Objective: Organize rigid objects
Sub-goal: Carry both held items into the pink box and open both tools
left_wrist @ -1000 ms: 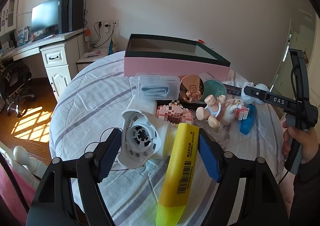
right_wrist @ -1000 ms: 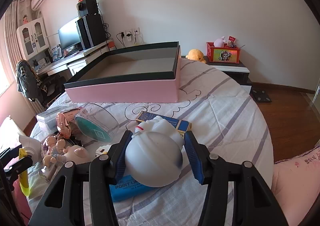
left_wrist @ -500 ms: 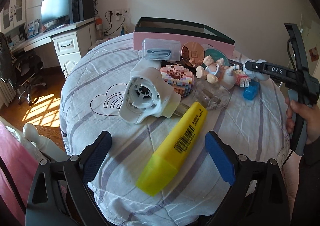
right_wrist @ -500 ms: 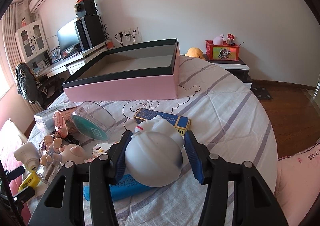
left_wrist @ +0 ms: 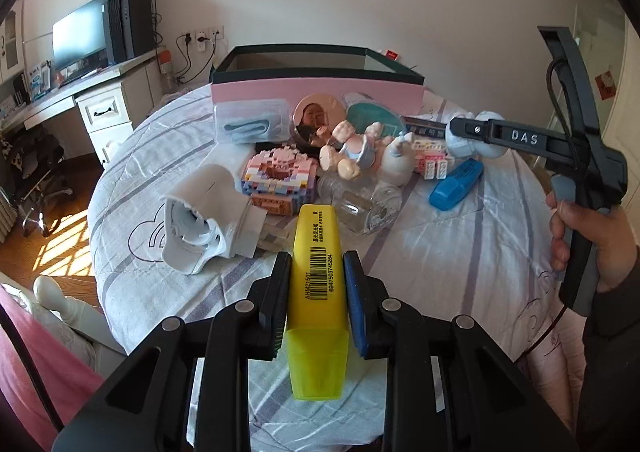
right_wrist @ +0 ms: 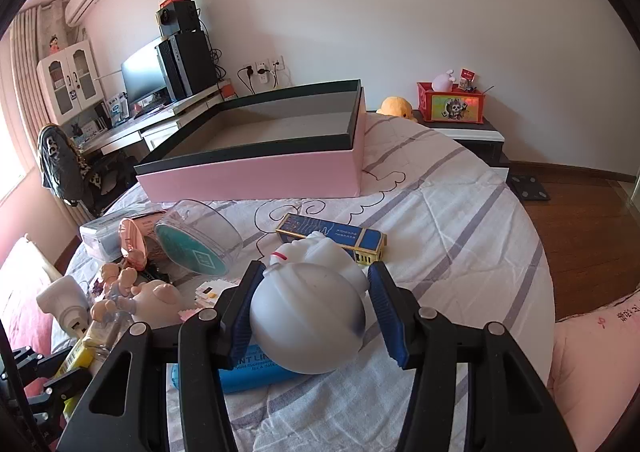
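The left tool (left_wrist: 316,280) has just been closing, and its two blue pads now press the flanks of a big yellow plastic highlighter (left_wrist: 316,292) with a barcode label, which lies along the tool's axis, cap end toward the camera, on the striped white bedspread (left_wrist: 440,252) that covers the round surface. At about ten o'clock from the highlighter lies a white plastic fan-like gadget (left_wrist: 204,220), with a pastel brick-built model (left_wrist: 276,180) just behind it at eleven o'clock. At twelve o'clock a clear glass bottle (left_wrist: 360,204) lies on its side, with a small baby-doll figurine (left_wrist: 352,152) and a round rose-gold compact mirror (left_wrist: 318,120) beyond. The open pink cardboard box with a dark rim (left_wrist: 316,88) stands at the far edge, at twelve o'clock.

The right tool (right_wrist: 312,292), gripped by the right hand (left_wrist: 576,232), stands partly open around a white rounded plastic figure (right_wrist: 308,320); its left pad touches the figure, while whether the right pad does I cannot tell. Under the figure lies a blue plastic case (right_wrist: 252,368), and at twelve o'clock a blue and gold flat carton (right_wrist: 352,236) rests near the pink box.
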